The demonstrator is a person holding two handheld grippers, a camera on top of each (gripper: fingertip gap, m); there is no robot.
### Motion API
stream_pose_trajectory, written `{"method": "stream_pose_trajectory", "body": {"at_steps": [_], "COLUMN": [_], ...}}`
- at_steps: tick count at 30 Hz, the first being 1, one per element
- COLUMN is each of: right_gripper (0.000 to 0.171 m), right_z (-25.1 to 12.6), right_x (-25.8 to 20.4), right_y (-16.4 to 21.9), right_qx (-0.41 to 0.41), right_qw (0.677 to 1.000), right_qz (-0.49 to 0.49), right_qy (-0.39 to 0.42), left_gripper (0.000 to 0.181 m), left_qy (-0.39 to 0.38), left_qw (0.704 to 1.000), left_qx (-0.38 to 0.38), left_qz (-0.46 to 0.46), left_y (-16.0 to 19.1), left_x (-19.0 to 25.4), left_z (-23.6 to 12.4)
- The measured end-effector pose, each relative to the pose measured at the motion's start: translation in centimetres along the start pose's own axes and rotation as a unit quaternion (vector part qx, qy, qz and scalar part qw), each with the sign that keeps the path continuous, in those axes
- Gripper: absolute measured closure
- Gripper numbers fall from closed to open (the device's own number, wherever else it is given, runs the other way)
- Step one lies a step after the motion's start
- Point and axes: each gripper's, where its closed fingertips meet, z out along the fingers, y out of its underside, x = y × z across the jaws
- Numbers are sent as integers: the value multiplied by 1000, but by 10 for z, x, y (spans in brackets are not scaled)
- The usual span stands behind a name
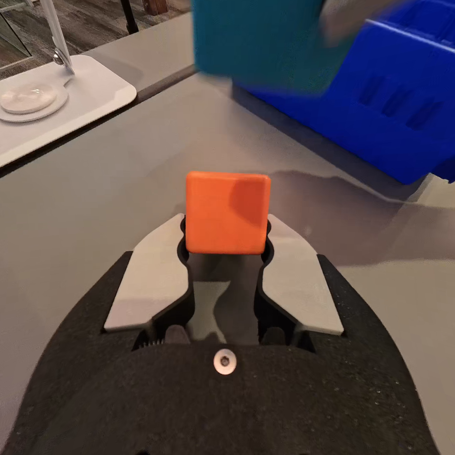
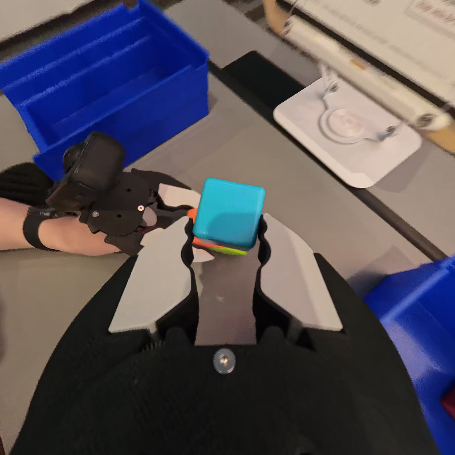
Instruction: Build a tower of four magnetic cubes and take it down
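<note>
Two cubes are gripped at once. An orange cube (image 1: 226, 213) is clamped between the grey fingertips of the left gripper (image 1: 226, 231), seen square-on at the centre of the left wrist view above the grey table (image 1: 98, 197). A teal cube (image 2: 227, 211) is pinched between the fingers of the right gripper (image 2: 225, 232), a little tilted, at the centre of the right wrist view. In that view an edge of the orange cube (image 2: 194, 213) is seen at 9 o'clock from the teal cube, and below the teal cube a thin purple layer and a yellow-green cube (image 2: 229, 251) are seen at 6 o'clock; whether these touch the teal cube cannot be told. In the left wrist view the teal cube (image 1: 258, 39) is shown as a large blurred block at 12 o'clock, apart from the orange cube.

The left gripper (image 2: 172, 216) is seen in the right wrist view at 9 o'clock, held by a hand (image 2: 61, 234) with a black strap around it. A blue bin (image 2: 110, 81) is set on the table at 10 o'clock in that view, and another blue bin's corner (image 2: 418, 332) is seen at 4 o'clock. A white flat stand (image 2: 349, 138) with a round disc is placed at 2 o'clock; in the left wrist view a white stand (image 1: 61, 98) is seen at 10 o'clock and a blue bin (image 1: 369, 110) at 2 o'clock.
</note>
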Motion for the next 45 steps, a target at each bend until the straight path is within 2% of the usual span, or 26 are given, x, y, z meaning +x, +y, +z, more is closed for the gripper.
{"method": "stream_pose_trajectory", "body": {"at_steps": [4, 7, 9, 14, 19, 31, 32, 38, 41, 43, 45], "right_gripper": [119, 119, 119, 119, 119, 116, 110, 109, 110, 110, 110], "right_z": [-54, -94, -103, -66, -36, -6, -9, -66, -88, -82, -67], "right_x": [56, 124, 164, 205, 221, 214, 214, 205, 174, 125, 61], "right_y": [4, 41, 71, 125, 162, 159, 155, 100, 53, 23, 10], "right_qx": [12, -18, -38, -86, -149, -136, -130, -40, 22, 51, 57], "right_qw": [998, 986, 972, 957, 941, 958, 960, 970, 981, 994, 993], "right_qz": [43, 94, 138, 208, 220, 184, 182, 157, 88, 3, -99], "right_qy": [45, 137, 185, 181, 208, 174, 170, 180, 174, 100, -14], "left_gripper": [124, 124, 124, 125, 125, 124, 124, 122, 109, 117, 123], "left_qy": [-2, -5, -6, -11, -16, 11, 12, -1, 8, -10, -15], "left_qw": [1000, 1000, 999, 998, 997, 998, 998, 1000, 999, 997, 996], "left_qx": [10, 23, 31, 58, 65, 49, 48, 18, -47, -68, -78], "left_qz": [-1, -4, -10, -27, -39, -29, -24, 4, 12, 22, 27], "left_y": [-3, -7, -10, -21, -24, -16, -15, -3, 15, 21, 24], "left_x": [-1, -4, -6, -15, -25, -15, -14, -12, -8, -11, -11], "left_z": [-2, -4, -5, -15, -22, -16, -15, -10, 0, 3, 4]}}
